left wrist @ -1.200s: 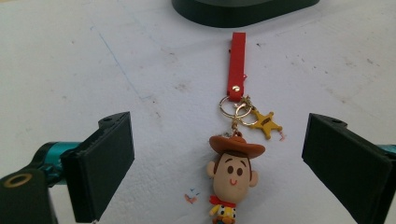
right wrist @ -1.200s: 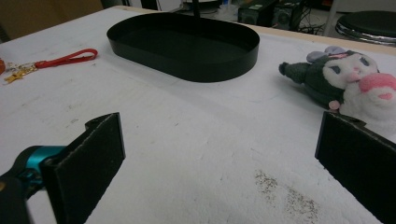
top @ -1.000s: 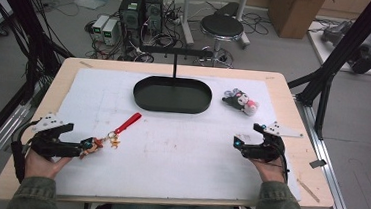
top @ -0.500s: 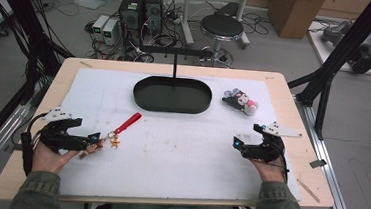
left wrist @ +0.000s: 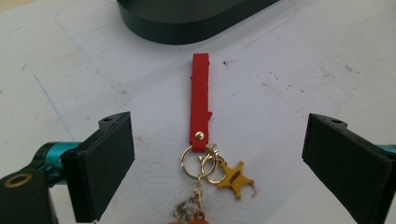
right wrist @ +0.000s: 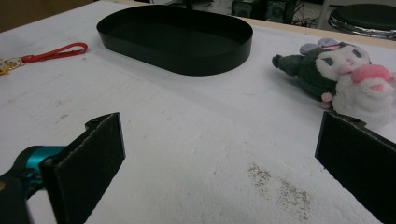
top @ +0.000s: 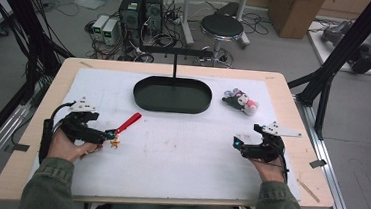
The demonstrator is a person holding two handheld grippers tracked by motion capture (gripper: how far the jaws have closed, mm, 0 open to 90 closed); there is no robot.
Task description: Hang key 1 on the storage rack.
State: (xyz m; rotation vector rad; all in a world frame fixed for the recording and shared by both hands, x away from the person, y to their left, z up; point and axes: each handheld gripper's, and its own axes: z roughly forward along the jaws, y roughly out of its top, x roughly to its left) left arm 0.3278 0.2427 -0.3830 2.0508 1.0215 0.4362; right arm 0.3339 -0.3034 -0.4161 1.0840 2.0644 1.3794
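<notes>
A keychain with a red strap (left wrist: pixel 200 100), gold rings and a gold star charm (left wrist: pixel 236 177) lies flat on the white mat. My left gripper (left wrist: pixel 222 140) is open, one jaw on each side of the rings and touching nothing. In the high view the left gripper (top: pixel 106 136) sits at the strap's (top: pixel 128 122) near end. My right gripper (top: pixel 236 142) rests on the right side of the mat. It is open (right wrist: pixel 219 140) over bare mat with nothing between its jaws.
A black oval tray (top: pixel 172 94) with an upright post stands at the back centre of the mat. A small plush toy (top: pixel 241 101), seen close in the right gripper view (right wrist: pixel 345 70), lies to its right. Bare white mat (top: pixel 179 154) spans the space between the grippers.
My left gripper has moved slightly right and forward, closing in on the keychain's ring end. The right gripper has stayed put.
</notes>
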